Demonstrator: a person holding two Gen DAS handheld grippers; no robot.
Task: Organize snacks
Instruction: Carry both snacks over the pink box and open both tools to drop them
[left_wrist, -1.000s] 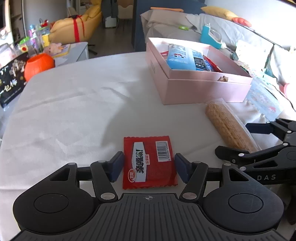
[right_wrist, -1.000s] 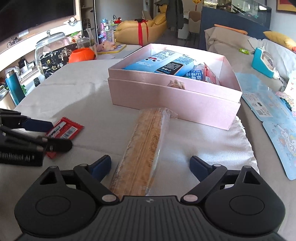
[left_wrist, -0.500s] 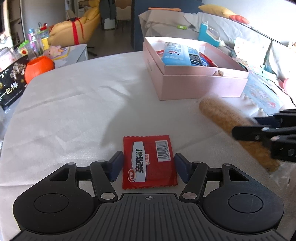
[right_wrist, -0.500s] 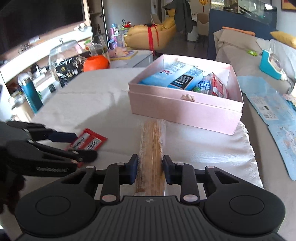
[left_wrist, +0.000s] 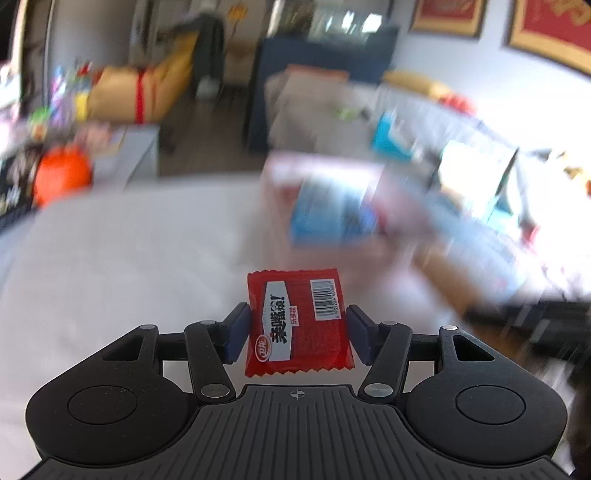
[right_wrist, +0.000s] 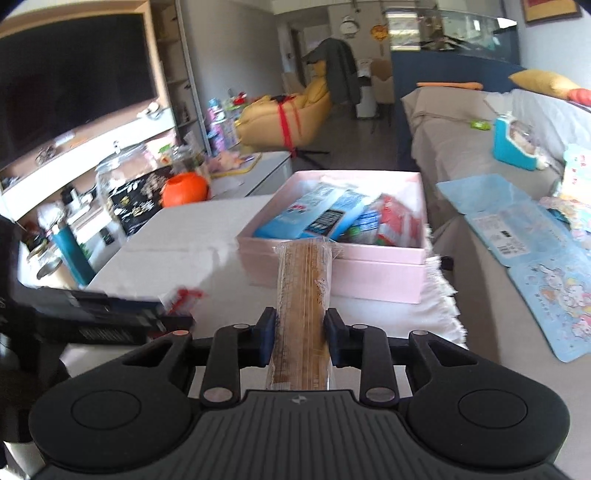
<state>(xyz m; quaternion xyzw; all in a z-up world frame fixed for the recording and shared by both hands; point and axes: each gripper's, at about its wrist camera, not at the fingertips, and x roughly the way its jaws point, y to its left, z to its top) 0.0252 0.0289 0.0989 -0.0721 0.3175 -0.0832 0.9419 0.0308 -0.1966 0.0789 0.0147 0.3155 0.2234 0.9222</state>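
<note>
Red packet (left_wrist: 299, 319) pinched in closing left tool (left_wrist: 298, 334), wafer sleeve (right_wrist: 301, 314) clamped in right tool (right_wrist: 300, 334) — both lifted; next, carry ahead into pink box (right_wrist: 369, 266).

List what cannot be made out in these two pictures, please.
- Pink box, left wrist view: motion blur hides its contents.
- Long snack pack, right wrist view: its near end is hidden behind the right claw.
- Left claw, right wrist view: blurred, so its hold on the red packet is unreadable there.
</note>
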